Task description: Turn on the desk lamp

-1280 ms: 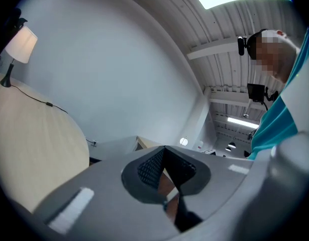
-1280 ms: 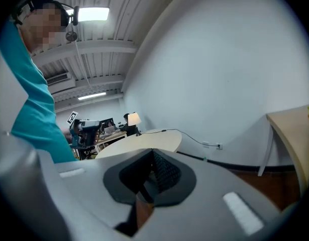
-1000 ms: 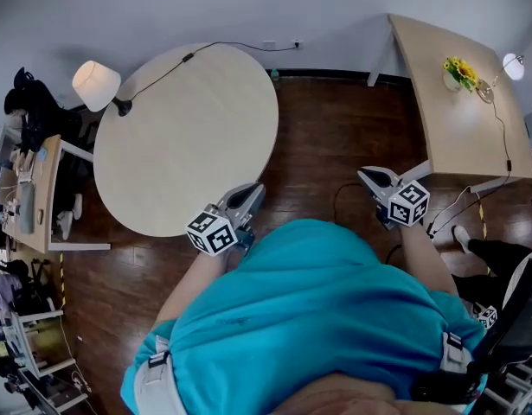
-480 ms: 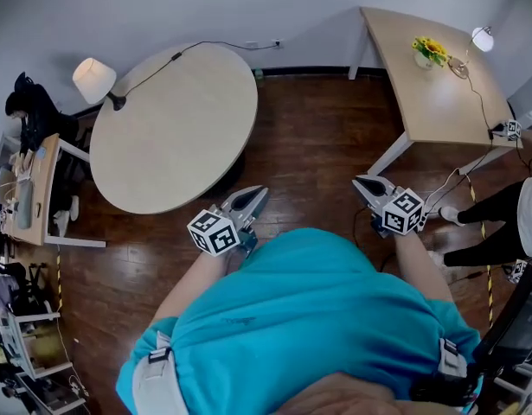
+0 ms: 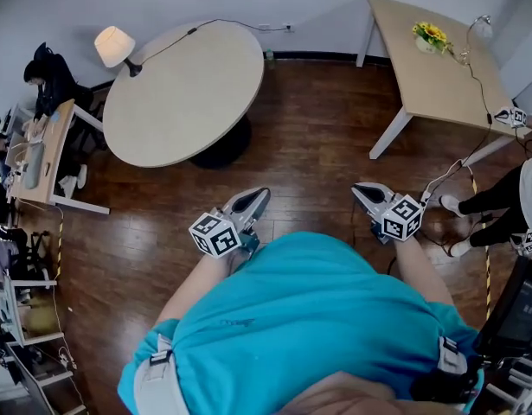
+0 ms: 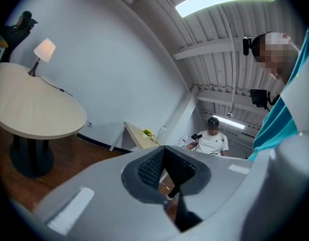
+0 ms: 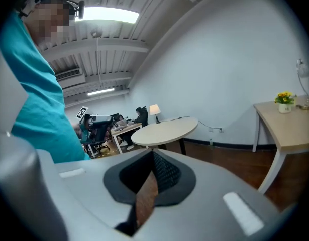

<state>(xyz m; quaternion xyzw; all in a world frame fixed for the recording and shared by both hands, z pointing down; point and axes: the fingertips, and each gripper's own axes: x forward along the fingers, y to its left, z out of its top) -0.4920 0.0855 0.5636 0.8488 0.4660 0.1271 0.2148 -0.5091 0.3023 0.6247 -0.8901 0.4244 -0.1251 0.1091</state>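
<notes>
**A:** Where's our white-shaded desk lamp (image 5: 115,44) at?

**B:** It's on the far-left edge of the round beige tabletop (image 5: 192,102), well apart from us. We're standing out over the dark wood floor (image 5: 309,145).

**A:** And what we're holding?

**B:** Our left tool (image 5: 260,194) and right tool (image 5: 360,188) both have their jaws pressed together and are empty.

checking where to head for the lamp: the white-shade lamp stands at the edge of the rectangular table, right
No. The white-shade lamp stands at the edge of the round table, not the rectangular table. The head view shows it.
</notes>
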